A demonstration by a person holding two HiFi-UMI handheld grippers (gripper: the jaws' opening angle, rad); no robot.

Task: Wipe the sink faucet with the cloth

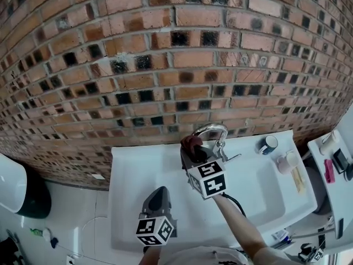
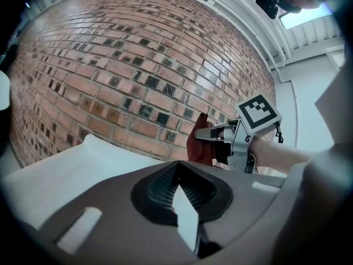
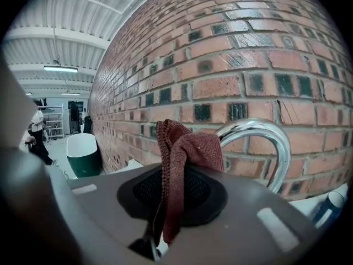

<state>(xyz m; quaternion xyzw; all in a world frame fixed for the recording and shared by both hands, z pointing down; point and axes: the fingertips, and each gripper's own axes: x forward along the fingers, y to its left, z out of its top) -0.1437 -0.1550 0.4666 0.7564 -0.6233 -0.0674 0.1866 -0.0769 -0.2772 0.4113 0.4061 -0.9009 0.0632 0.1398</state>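
A curved chrome faucet [image 1: 212,130] rises at the back of a white sink [image 1: 132,170] set against a brick wall. My right gripper [image 1: 193,148] is shut on a dark red cloth [image 1: 191,143], held just left of the faucet's arch. In the right gripper view the cloth [image 3: 187,145] bunches above the gripper [image 3: 165,170], and the faucet [image 3: 278,142] curves right behind it. My left gripper [image 1: 158,195] hangs over the sink's front left, shut and holding nothing. The left gripper [image 2: 177,170] view shows the cloth [image 2: 197,142] clamped in the right gripper [image 2: 205,134].
A blue and white cup [image 1: 268,144] stands on the sink's back right corner, with a white cup [image 1: 287,162] and a wooden stick [image 1: 298,179] along the right rim. A side counter [image 1: 325,164] is further right. A green and white bin [image 1: 22,189] stands at the left.
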